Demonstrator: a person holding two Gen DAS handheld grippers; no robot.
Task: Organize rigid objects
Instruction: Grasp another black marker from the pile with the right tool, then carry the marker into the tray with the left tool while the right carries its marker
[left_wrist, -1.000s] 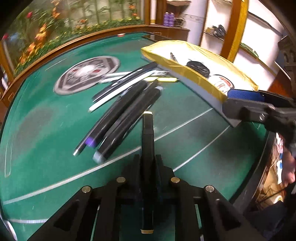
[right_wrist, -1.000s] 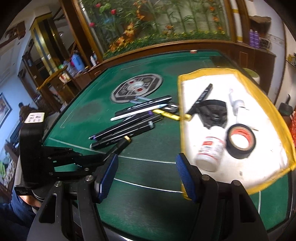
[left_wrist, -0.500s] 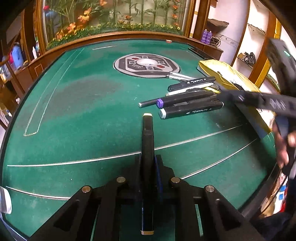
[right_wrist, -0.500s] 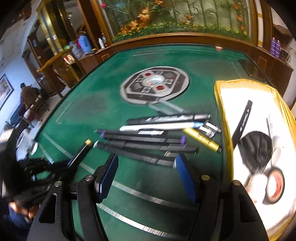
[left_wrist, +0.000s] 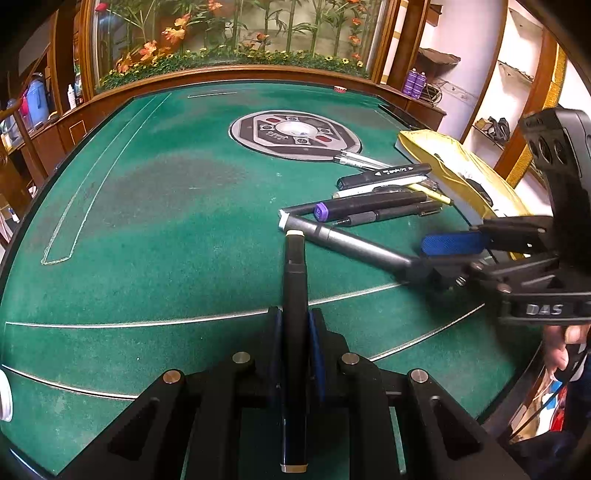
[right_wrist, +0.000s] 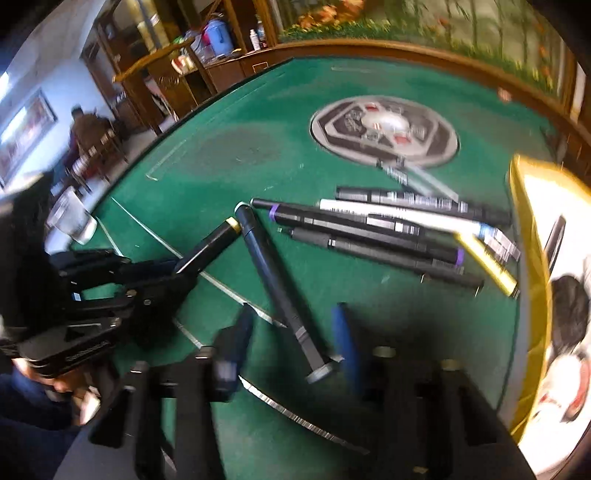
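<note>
A: We see a grey marker (left_wrist: 347, 243) lying on the green table (left_wrist: 147, 221), its near end between the right tool's (right_wrist: 291, 347) blue pads (right_wrist: 343, 339).

B: Those jaws are closing on it; contact we cannot tell.

A: Our left tool (left_wrist: 295, 354) is clenched on a black marker (left_wrist: 293, 332).

B: More pens (left_wrist: 380, 199) lie beyond, beside the yellow tray (left_wrist: 461, 166).

The right wrist view is smeared by motion: print on the pens (right_wrist: 388, 225) cannot be read. The yellow-rimmed tray (right_wrist: 532, 236) is cut off at the right edge, its contents (right_wrist: 569, 314) blurred beyond telling.
</note>
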